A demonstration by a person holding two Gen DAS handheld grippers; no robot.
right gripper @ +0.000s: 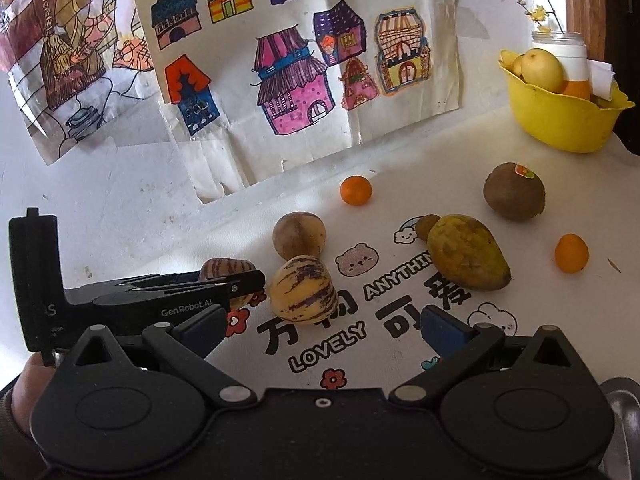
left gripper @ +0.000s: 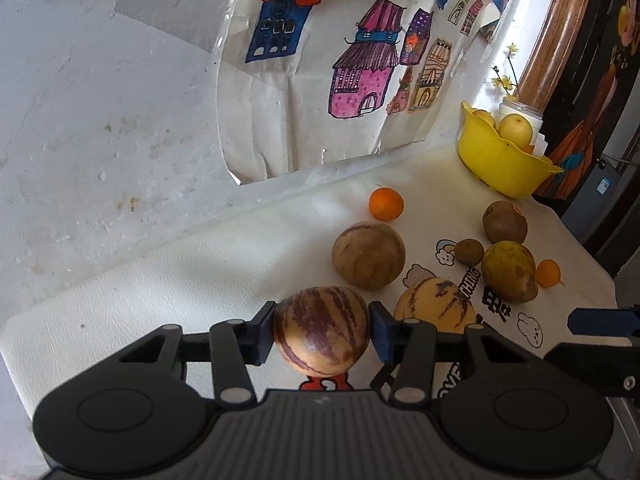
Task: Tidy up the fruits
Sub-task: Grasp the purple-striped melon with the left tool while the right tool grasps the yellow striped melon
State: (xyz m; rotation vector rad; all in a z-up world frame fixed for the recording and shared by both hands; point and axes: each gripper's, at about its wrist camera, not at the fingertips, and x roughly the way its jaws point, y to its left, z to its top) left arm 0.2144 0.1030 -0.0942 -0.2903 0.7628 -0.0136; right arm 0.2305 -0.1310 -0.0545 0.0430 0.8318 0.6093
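Striped fruit [left gripper: 321,330] | clenched between the pads of the left hand-held gripper [left gripper: 322,332], just above the counter [left gripper: 160,280] | right hand-held gripper [right gripper: 320,330] released, empty | judged next: carry level to yellow bowl [left gripper: 500,160] (far corner, already holding fruit), lower gently before releasing.

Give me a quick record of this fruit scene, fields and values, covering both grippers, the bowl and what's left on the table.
left gripper: shut on striped melon
right gripper: open, holding nothing
yellow bowl: back right of table, already holds yellow fruit
loose on tablecloth: second striped melon, brown round fruit, mango, kiwi, two small oranges
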